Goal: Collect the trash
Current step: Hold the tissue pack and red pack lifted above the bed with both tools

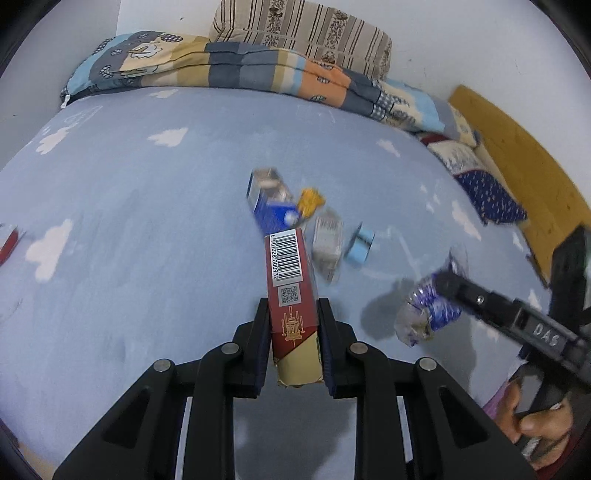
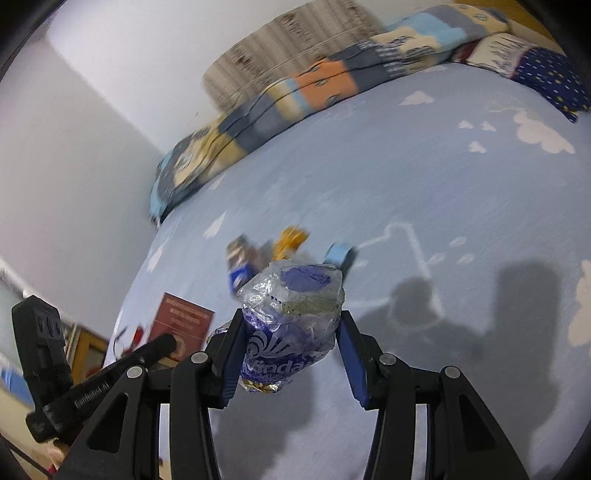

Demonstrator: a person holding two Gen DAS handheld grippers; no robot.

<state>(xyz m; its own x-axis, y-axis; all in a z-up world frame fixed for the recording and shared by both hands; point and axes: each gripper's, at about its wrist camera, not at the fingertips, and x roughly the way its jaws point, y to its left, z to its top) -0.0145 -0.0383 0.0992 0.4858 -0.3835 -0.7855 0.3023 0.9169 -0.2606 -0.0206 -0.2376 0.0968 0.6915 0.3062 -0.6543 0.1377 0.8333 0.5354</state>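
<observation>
1. On the bed, above the cloud-print blue sheet (image 1: 155, 206), the left gripper (image 1: 294, 332) is clamped on a red cigarette pack (image 1: 291, 280) with a barcode, held clear of the sheet.
2. Off to its right, the right gripper (image 2: 291, 332) pinches a crumpled blue-and-clear plastic wrapper (image 2: 291, 314), also lifted.
3. Farther up the sheet lie a blue carton (image 1: 271, 201), an orange wrapper (image 1: 310, 201), a grey packet (image 1: 327, 240) and a light-blue piece (image 1: 360, 245), close together.
4. Behind them, a folded patchwork quilt (image 1: 236, 66) and a striped pillow (image 1: 306, 29) rest by the wall.
</observation>
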